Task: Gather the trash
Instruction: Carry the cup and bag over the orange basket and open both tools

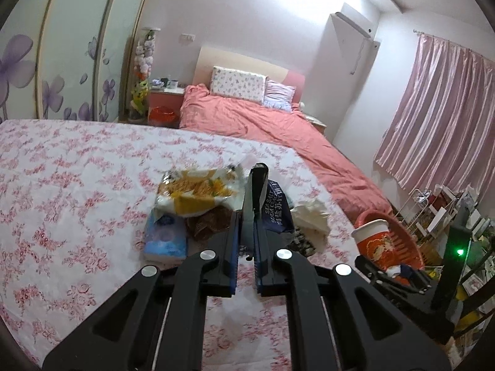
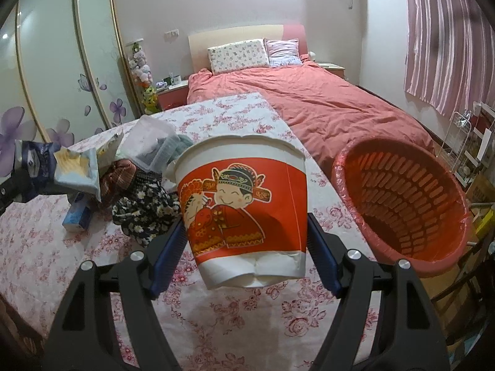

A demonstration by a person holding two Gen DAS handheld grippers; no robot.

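Note:
My right gripper (image 2: 246,241) is shut on a red-and-white paper noodle cup (image 2: 243,207), held tilted above the floral table, just left of the red mesh basket (image 2: 402,204). The cup (image 1: 372,238) and basket (image 1: 402,232) also show at the right of the left wrist view. My left gripper (image 1: 247,213) is shut on a dark blue cracker wrapper (image 1: 273,207), lifted over the trash pile. The pile holds a yellow snack bag (image 1: 198,191), a blue tissue pack (image 1: 165,238) and crumpled white paper (image 1: 311,216).
The floral tablecloth (image 1: 77,185) covers the table. A clear plastic box (image 2: 151,145) and a dark flowered cloth (image 2: 145,210) lie in the pile. A pink bed (image 1: 263,123) stands behind, a wire rack (image 1: 433,210) at right.

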